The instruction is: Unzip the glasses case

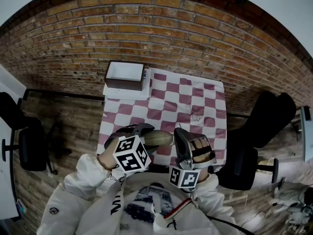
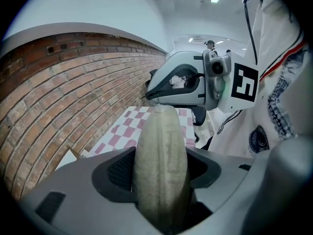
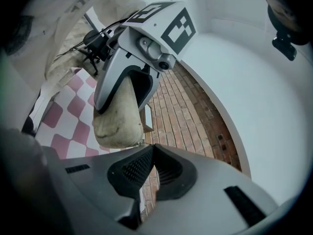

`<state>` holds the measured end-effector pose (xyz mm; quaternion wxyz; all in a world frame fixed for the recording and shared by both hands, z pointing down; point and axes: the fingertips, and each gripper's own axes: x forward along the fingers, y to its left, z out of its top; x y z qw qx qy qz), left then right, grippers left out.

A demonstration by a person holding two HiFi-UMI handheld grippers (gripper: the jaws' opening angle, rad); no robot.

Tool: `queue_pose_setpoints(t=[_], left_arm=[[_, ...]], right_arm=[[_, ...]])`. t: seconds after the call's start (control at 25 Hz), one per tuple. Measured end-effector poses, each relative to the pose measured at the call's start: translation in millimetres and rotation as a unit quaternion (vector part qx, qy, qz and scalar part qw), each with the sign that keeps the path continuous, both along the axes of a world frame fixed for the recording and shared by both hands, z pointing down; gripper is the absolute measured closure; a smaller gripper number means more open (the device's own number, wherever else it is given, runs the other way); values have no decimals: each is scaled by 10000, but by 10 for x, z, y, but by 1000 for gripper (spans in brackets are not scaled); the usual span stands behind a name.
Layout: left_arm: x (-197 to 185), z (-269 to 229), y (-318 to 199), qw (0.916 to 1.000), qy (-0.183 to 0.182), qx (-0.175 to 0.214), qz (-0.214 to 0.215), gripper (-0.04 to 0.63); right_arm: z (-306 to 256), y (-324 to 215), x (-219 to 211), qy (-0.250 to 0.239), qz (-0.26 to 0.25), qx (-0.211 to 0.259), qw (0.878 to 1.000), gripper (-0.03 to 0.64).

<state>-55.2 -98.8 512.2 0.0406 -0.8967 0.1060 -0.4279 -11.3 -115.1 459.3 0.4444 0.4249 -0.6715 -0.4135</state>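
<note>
I am squeezing the glasses case (image 2: pixel 161 141) with the left gripper (image 2: pixel 161 175). Its jaws are pressing on both sides of the case, around the middle. The case is pale and greenish-grey, and it is sticking out past the jaws toward the other gripper.

The right gripper (image 3: pixel 150 148) is keeping its jaws closed tight, with no gap between them. The tips are sitting right at the far end of the case. A tiny bit of metal is showing there, but it is too small for me to tell if the jaws are pinching it.

In the head view, the two grippers are pointing at each other and the case is lying across between them. I am holding it up in the air over the near edge of the surface, close to the person's body. The person's white sleeves are reaching out to both grippers.

A red and white checked cloth (image 1: pixel 195 102) is covering the surface. An open box (image 1: pixel 125 75) with a white inside is sitting at the far left corner, well away from the case. A brick wall (image 1: pixel 156 33) is running behind the surface. A black chair (image 1: pixel 266 119) is standing off to the right.
</note>
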Motion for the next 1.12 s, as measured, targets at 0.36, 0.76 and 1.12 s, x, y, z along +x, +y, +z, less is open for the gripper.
queue_pose_setpoints(t=[0.36, 0.76, 1.12], left_arm=[[28, 157, -14, 9990, -438, -61, -6, 311], [42, 283, -69, 9967, -802, -78, -92, 311], [40, 284, -82, 9975, -683, 23, -162, 311]], right_arm=[[107, -2, -53, 638, -98, 138, 9978, 601], [190, -13, -101, 920, -65, 172, 9956, 603], [223, -33, -56, 358, -55, 74, 9993, 600]])
